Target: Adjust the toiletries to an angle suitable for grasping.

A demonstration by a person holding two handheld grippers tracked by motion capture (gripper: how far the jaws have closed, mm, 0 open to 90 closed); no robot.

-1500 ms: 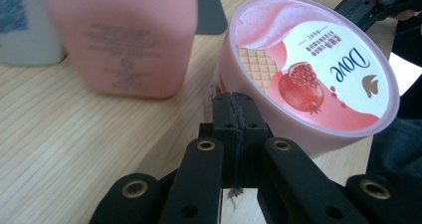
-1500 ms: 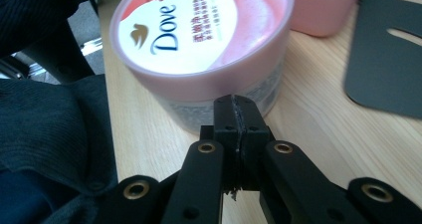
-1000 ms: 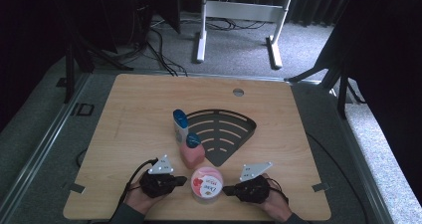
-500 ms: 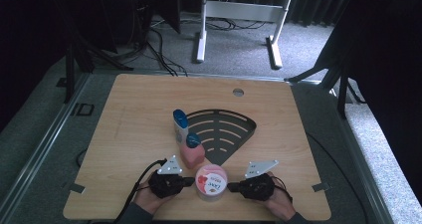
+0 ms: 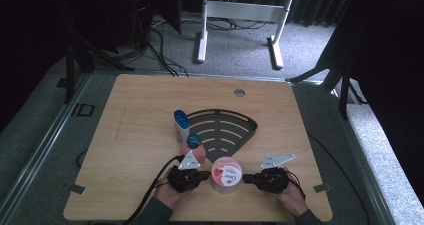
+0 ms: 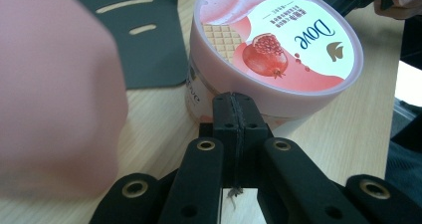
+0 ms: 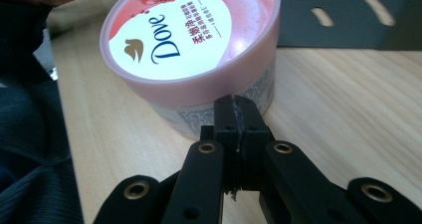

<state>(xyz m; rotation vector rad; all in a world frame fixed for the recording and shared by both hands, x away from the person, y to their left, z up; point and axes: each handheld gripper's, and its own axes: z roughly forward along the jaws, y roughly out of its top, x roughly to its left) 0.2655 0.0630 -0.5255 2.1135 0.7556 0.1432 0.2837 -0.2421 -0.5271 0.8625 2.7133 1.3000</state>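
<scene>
Tub [image 5: 226,174] — a pink, round Dove one with a pomegranate on its lid — stands upright on the table [image 5: 135,115] near the front edge, between the two tools. Behind it lies a black fan-shaped rack [image 5: 222,130] with slots, flat on the wood. At the rack's left corner stand two bottles: a white one with a blue cap [image 5: 181,125] and a pink one [image 5: 194,148] just in front. Left tool [image 5: 202,175] has its jaws pressed together with nothing between them, tips against the tub's side under the lid rim. Right tool [image 5: 248,178] — jaws likewise pressed together and empty — meets the opposite side of the tub.
</scene>
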